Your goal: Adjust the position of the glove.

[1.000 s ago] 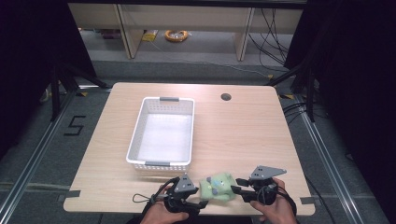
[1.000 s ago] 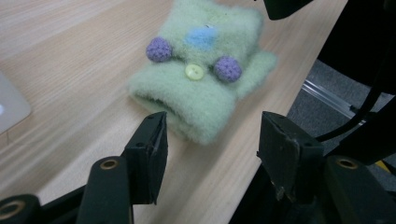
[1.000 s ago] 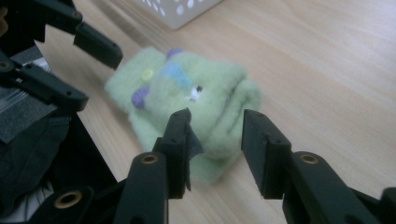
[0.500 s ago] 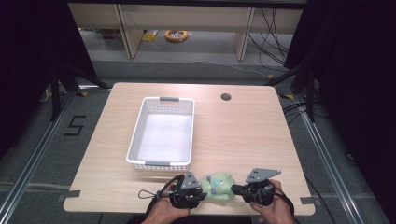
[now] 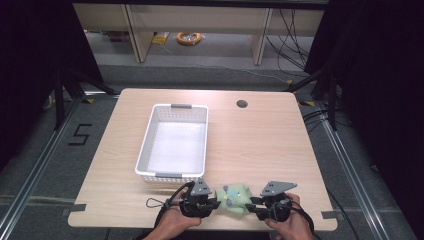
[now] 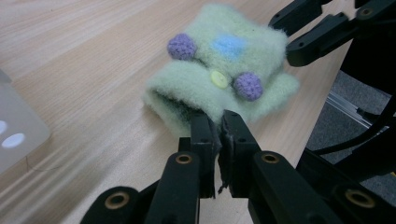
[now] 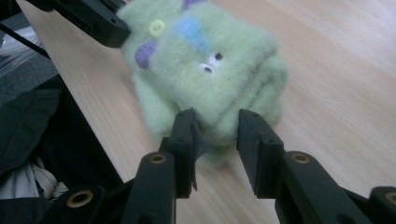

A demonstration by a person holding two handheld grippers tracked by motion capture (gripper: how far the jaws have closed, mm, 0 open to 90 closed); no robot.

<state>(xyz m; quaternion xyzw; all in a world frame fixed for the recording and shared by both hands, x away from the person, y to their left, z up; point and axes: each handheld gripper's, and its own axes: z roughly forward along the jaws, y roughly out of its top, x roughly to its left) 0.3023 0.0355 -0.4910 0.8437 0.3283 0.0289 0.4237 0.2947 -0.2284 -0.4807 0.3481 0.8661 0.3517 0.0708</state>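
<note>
Green felt toy [image 5: 234, 198] lies lengthwise between my grippers; left gripper [image 6: 218, 132] pinches its near edge closed; right gripper [image 7: 218, 125] straddles the opposite end, jaws apart.

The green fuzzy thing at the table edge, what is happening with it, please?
A person holds a gripper in each hand and works on a green felt piece lying on the table near its front edge. The left gripper is shut on one edge of the felt. The right gripper has its jaws apart around the opposite side. A white basket stands just behind.
</note>
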